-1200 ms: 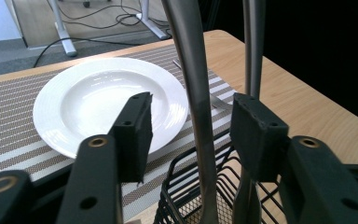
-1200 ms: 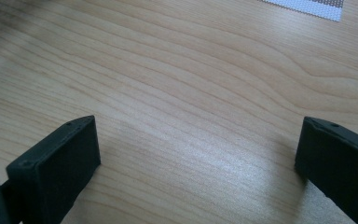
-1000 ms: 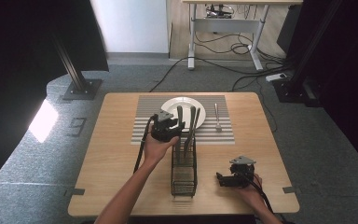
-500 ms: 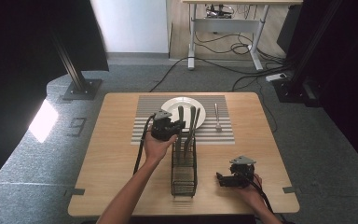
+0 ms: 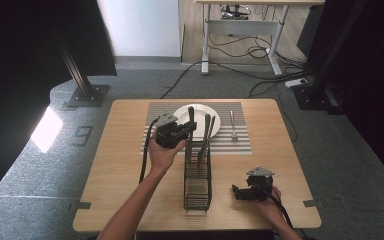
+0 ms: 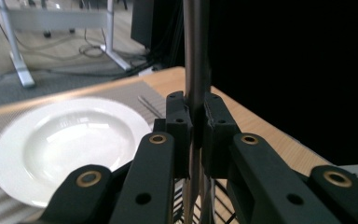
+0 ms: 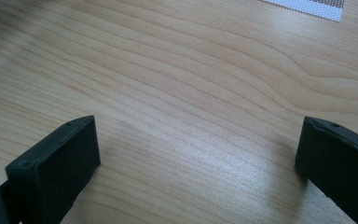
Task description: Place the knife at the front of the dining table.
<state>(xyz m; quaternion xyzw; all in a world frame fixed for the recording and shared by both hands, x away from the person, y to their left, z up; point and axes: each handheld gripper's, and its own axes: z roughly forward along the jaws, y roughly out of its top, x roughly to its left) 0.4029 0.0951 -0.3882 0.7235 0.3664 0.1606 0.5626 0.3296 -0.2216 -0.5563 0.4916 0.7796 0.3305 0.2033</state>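
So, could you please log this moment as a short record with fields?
left gripper: shut on utensil handle, upright above the wire rack
right gripper: open, near the bare table
plate: white, on striped mat
fork: flat on the mat, right of the plate
other utensils: standing in the rack

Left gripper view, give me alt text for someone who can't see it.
The left gripper has its two black jaws closed on a thin upright metal utensil handle that rises out of the top of the frame. Behind and to the left, an empty white plate sits on a striped placemat on the wooden table; black rack wires show below.
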